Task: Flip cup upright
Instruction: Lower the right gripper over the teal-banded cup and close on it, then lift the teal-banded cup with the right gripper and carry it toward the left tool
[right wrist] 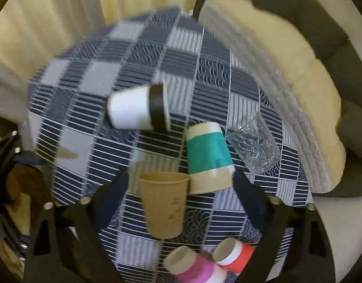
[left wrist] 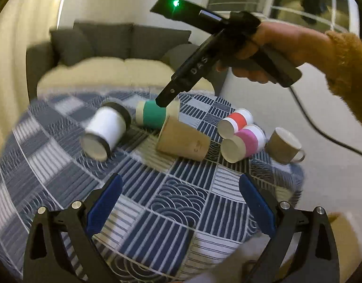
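Observation:
Several cups lie on their sides on a round table with a blue patterned cloth. A brown paper cup lies in the middle, next to a teal-banded cup and a white cup with a black band. My left gripper is open and empty above the near cloth. My right gripper is open, its fingers either side of the brown cup, not touching it. The right gripper also shows in the left wrist view, above the teal cup. The teal cup and white cup lie beyond.
A red-banded cup, a pink-banded cup and a grey mug lie on their sides at the right. A clear glass lies by the teal cup. A sofa stands behind the table.

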A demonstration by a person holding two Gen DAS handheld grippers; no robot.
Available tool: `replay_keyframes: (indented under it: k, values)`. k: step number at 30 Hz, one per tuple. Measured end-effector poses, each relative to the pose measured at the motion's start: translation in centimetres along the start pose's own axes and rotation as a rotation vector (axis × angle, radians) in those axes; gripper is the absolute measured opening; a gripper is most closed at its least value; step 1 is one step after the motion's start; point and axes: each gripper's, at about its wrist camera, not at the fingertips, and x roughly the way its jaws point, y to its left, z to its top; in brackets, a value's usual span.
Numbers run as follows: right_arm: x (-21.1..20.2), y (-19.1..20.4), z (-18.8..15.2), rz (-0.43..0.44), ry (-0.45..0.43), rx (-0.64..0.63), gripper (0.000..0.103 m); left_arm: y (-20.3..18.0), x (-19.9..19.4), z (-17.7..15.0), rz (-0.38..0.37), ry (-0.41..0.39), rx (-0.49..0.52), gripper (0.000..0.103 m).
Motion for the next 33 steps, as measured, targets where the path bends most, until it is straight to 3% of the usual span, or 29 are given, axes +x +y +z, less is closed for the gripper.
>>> replay_keyframes:
  k: [2, 6, 11, 20, 24, 27, 33]
  values:
    - [1.6, -0.2, 1.1, 0.005, 0.076, -0.026, 0.085, 0.6, 0.2, -0.1, -0.012, 0.001, -0.025, 0.096]
    - [4.1, -0.9, 2.2, 0.008, 0.196, -0.051, 0.085, 0.5, 1.2, 0.0, 0.003, 0.004, 0.024, 0.096]
    - [5.9, -2.1, 2.6, -0.003, 0.269, -0.039, 0.084, 0.8, 2.1, 0.0, -0.004, -0.005, 0.014, 0.096]
    - [8.4, -3.2, 3.1, -0.036, 0.332, -0.053, 0.082, 1.2, 2.4, 0.3, -0.019, -0.011, -0.014, 0.096]
    - [9.2, -3.2, 3.1, -0.043, 0.36, -0.069, 0.076, 1.1, 2.6, 0.3, -0.017, -0.01, -0.009, 0.096]
    - [9.8, -3.4, 3.1, -0.042, 0.364, -0.083, 0.066, 1.0, 2.8, 0.2, -0.016, -0.009, -0.005, 0.096]
    - [9.2, -3.6, 3.7, -0.042, 0.352, -0.091, 0.065, 0.9, 2.6, 0.1, -0.016, -0.01, -0.003, 0.096]
